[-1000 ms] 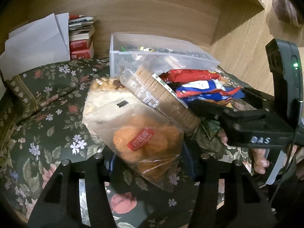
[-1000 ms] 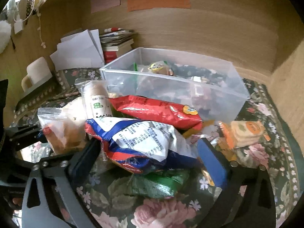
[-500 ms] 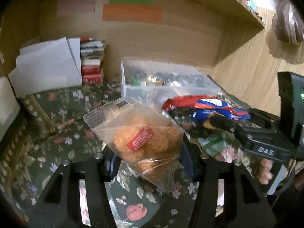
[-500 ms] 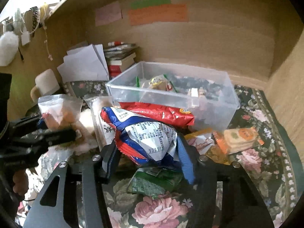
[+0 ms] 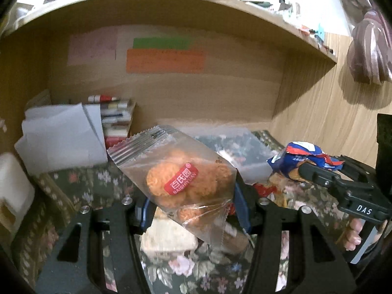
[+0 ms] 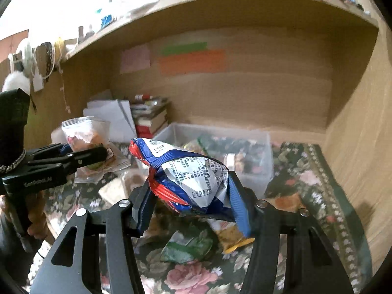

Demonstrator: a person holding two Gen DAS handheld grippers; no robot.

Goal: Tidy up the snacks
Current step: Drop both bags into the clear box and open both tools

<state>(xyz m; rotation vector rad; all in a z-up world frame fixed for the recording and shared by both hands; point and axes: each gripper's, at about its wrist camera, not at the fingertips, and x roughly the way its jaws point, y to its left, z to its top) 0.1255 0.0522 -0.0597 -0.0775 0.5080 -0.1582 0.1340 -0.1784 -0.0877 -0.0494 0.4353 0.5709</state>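
My left gripper point(image 5: 192, 210) is shut on a clear bag of orange cookies point(image 5: 181, 178) with a red label, held up above the floral cloth. My right gripper point(image 6: 189, 205) is shut on a blue, white and red snack bag point(image 6: 188, 174), also lifted. Each gripper shows in the other view: the right one point(image 5: 318, 174) with its bag point(image 5: 296, 159), the left one point(image 6: 85, 156) with the cookie bag point(image 6: 83, 134). A clear plastic bin point(image 6: 254, 171) holding several snacks stands behind.
Loose snacks lie on the cloth: a green pack point(image 6: 188, 245), a yellow pack point(image 6: 232, 237), a pale biscuit pack point(image 5: 169, 237). White papers point(image 5: 61, 142) and stacked books point(image 5: 117, 122) stand at the back left. Wooden walls close in at the back and right.
Both grippers have lifted their bags off the pile and tilted upward. The right gripper closed on the blue bag within the last second. The bin now sits lower and farther in view.
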